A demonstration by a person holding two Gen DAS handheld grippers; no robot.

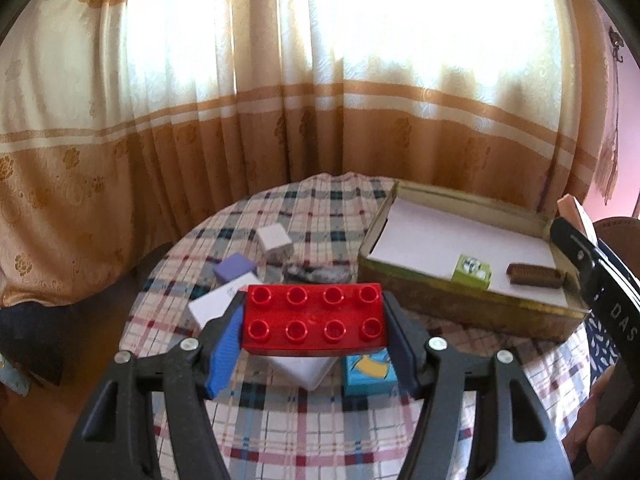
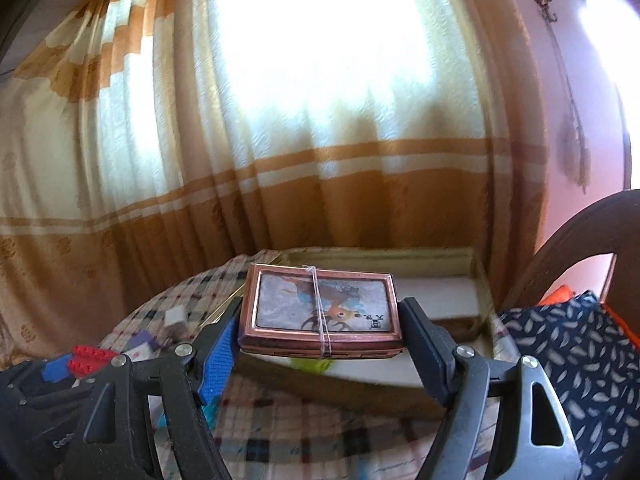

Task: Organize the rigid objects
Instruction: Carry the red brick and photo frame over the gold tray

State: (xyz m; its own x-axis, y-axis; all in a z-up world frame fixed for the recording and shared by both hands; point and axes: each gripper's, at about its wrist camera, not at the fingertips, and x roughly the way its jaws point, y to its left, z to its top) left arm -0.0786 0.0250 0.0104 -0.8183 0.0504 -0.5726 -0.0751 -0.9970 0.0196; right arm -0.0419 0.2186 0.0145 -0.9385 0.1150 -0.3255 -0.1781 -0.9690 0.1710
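My left gripper (image 1: 314,322) is shut on a red eight-stud toy brick (image 1: 316,320) and holds it above the checked tablecloth (image 1: 320,432). My right gripper (image 2: 320,320) is shut on a flat copper-framed case (image 2: 320,310) with a deer picture and a rubber band, held above the near wall of the open gold box (image 2: 476,280). In the left wrist view the gold box (image 1: 460,308) stands at the right, with a green item (image 1: 472,271) and a brown comb-like piece (image 1: 534,275) inside. The red brick also shows in the right wrist view (image 2: 90,358).
On the table lie a white cube (image 1: 274,240), a purple box (image 1: 234,268), a white box (image 1: 216,304), a white block (image 1: 304,370), a blue carton (image 1: 370,374) and a dark crumpled item (image 1: 316,274). Curtains hang behind. A wooden chair (image 2: 580,240) stands at right.
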